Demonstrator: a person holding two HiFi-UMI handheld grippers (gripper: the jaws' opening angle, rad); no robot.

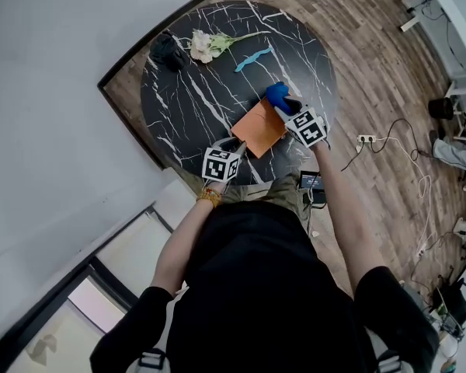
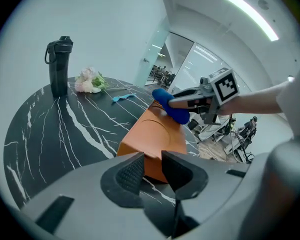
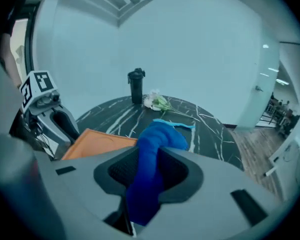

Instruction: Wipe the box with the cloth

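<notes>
The round black table top (image 1: 188,103) has a smooth, slightly shiny stone look, with white veins like marble. On it, the flat orange box (image 2: 157,134) looks like matt cardboard, smooth, with one circle pressed into its lid. At the box's far corner the blue cloth (image 3: 152,149) is soft matt fabric in thick folds. The left gripper (image 2: 151,171) and the right gripper (image 3: 150,170) have grey matt plastic shells and black pads (image 2: 131,174) with a fine ribbed texture. Beyond the box a tall black bottle (image 2: 58,66) looks matt and plastic. The floor (image 1: 388,76) is brown wood planks with visible grain.
</notes>
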